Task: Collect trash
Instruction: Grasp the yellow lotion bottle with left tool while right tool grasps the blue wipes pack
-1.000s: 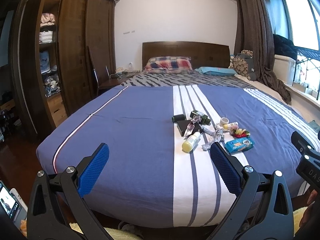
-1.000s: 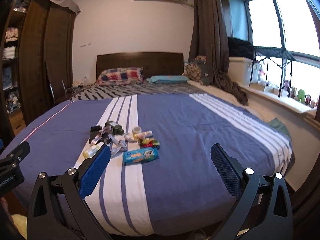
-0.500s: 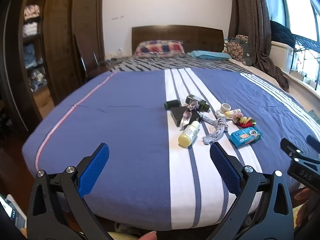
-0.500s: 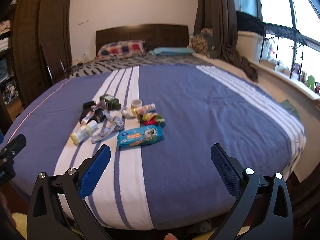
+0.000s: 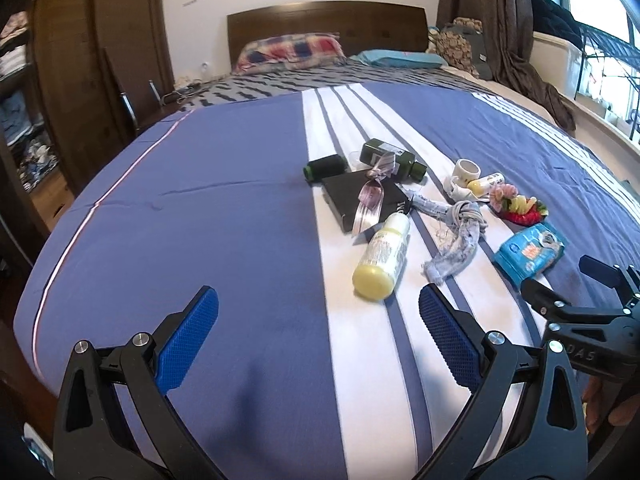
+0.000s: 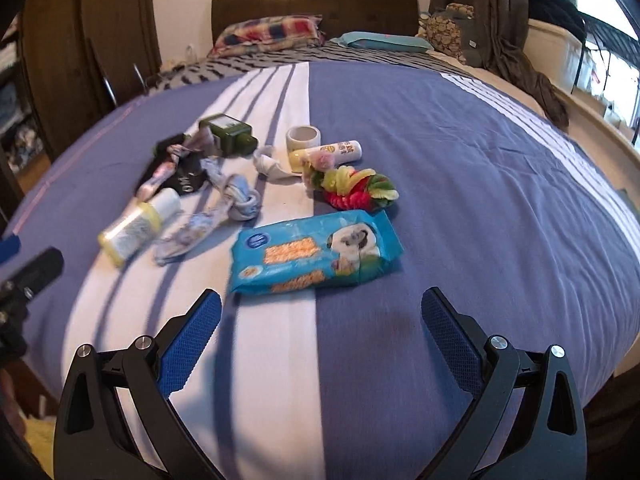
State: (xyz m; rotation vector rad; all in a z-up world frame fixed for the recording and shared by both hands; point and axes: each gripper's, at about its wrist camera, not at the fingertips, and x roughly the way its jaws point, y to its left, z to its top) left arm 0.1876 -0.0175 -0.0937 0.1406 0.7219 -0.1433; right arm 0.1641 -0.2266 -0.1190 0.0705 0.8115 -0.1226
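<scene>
Now both grippers, left gripper (image 5: 318,322) and right gripper (image 6: 321,322), have moved nearer the bed's clutter, jaws wide, empty; blue wipes pack (image 6: 316,257), possibly trash, lies mid-frame.

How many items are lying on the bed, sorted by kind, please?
Bottles and tubes: 3 (yellow-capped bottle, green bottle, small tube)
Packets: 1 (blue packet)
Rope toys: 2 (grey, red-green)
Black box: 1
Thread spool: 1
Tape roll: 1
Total: 9

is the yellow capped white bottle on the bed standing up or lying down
Lying down. The white bottle rests on its side on the bed's white stripe, yellow cap toward the camera, next to the knotted rag.
</scene>
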